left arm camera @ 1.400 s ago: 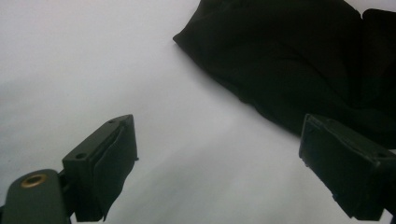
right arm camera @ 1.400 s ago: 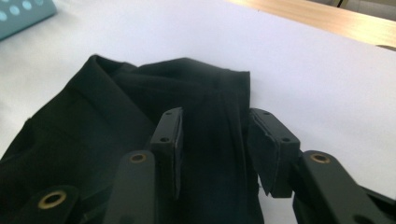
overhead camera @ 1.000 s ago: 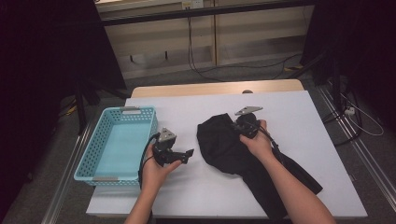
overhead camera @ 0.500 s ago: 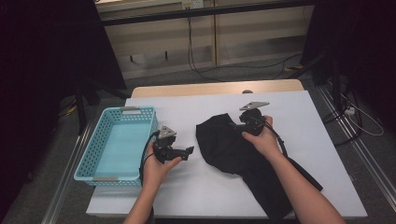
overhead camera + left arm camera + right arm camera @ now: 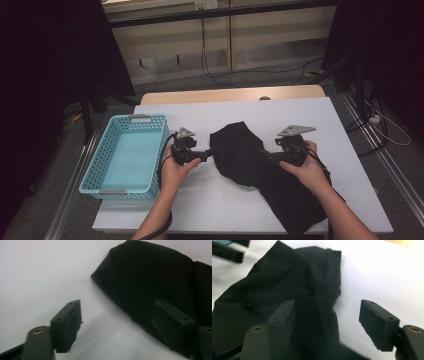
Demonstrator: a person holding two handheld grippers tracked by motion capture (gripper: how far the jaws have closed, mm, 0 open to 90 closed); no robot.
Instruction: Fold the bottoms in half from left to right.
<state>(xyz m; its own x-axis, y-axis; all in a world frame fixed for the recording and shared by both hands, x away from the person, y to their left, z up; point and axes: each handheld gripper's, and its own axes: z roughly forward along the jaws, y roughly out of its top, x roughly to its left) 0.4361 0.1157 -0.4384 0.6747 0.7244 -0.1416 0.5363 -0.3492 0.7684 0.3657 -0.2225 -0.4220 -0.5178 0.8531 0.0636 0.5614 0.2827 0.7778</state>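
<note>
— Left gripper [image 5: 206,154]: held low over the white table [image 5: 200,205], jaws pointing toward the left edge of the black cloth [image 5: 250,160]. Stands open, nothing between the pads. Has just been closing a little, but a clear gap remains.

— And seen from its own camera?

— Same: left gripper [image 5: 120,322] with one jaw over bare white table [image 5: 37,277], other jaw in front of the black cloth [image 5: 150,277]. Only table surface in the gap. Cannot tell if that second jaw touches the fabric or only hovers over it.

— Right gripper?

— Right gripper [image 5: 272,158] at the right side of the cloth, in the person's right hand [image 5: 305,167]. Jaws apart, have just been opening. In its own view, right gripper [image 5: 327,322] with one jaw over the black cloth [image 5: 274,285], other jaw over the table [image 5: 387,272]. Edge of the fabric lying in the gap, not pressed by the pads.

— Position of the cloth?

— Crumpled on the table, between both grippers, upper part folded to a rounded lump, lower part stretching toward the near edge under the right forearm.

— Anything beside?

— Light blue basket [image 5: 97,167] on the left part of the table, just beside the left hand [image 5: 175,170], well apart from the cloth.
</note>
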